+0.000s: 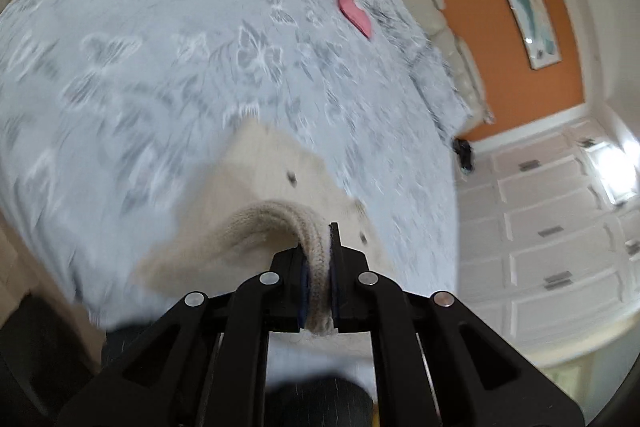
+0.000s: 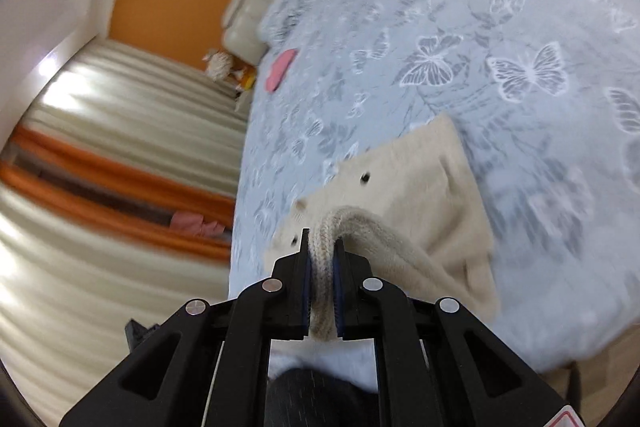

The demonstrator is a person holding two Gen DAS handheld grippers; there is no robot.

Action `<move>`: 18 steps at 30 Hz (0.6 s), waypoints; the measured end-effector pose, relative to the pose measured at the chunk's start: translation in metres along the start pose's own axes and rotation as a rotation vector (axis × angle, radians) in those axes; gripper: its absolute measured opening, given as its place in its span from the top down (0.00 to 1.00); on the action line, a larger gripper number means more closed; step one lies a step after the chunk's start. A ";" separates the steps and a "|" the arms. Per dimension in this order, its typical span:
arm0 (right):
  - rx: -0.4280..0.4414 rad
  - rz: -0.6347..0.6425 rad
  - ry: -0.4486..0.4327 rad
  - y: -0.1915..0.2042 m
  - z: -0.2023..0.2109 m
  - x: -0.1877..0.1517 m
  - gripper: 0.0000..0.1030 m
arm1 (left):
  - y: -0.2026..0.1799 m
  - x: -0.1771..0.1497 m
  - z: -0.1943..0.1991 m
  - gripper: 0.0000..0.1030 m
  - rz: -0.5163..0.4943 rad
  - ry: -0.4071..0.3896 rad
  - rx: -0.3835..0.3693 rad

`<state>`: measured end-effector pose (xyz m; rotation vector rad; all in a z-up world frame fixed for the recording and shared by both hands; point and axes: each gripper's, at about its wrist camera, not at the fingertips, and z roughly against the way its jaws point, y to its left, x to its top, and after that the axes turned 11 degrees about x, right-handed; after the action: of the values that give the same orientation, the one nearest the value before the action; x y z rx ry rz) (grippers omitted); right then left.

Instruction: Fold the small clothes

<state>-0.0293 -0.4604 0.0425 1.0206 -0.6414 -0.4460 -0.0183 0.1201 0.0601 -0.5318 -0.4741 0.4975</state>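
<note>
Left wrist: beige cardigan (image 1: 276,163) lengthwise away from left gripper (image 1: 318,251).

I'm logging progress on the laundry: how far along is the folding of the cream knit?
Done: a pink folded piece already lies far up the bed. In hand: the left gripper and right gripper are each shut on the ribbed edge of the cream knit garment, lifting it off the bedspread. Left: laying that edge over and finishing the fold; no completed fold shows yet.

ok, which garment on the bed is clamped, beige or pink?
The beige knit garment with dark buttons: both hand-held grippers, left and right, pinch its ribbed edge. The flat pink garment lies untouched near the headboard.
</note>
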 end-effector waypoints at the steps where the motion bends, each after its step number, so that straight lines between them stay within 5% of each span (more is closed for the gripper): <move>1: -0.026 -0.027 -0.004 -0.012 -0.022 0.016 0.92 | -0.005 0.010 -0.016 0.93 -0.012 -0.003 0.020; 8: -0.106 -0.177 -0.004 -0.082 -0.111 0.065 0.92 | -0.010 0.062 -0.145 0.93 0.049 0.035 0.191; 14: -0.038 -0.311 -0.050 -0.125 -0.135 0.079 0.83 | 0.007 0.077 -0.212 0.88 0.109 0.090 0.266; 16: 0.013 -0.309 -0.072 -0.126 -0.129 0.077 0.75 | 0.010 0.077 -0.214 0.76 0.115 0.083 0.236; 18: 0.043 -0.272 -0.137 -0.120 -0.111 0.071 0.48 | 0.013 0.075 -0.203 0.59 0.114 0.034 0.171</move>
<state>0.0918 -0.4891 -0.0849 1.1305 -0.6382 -0.7481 0.1462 0.0989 -0.0803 -0.4034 -0.3661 0.6308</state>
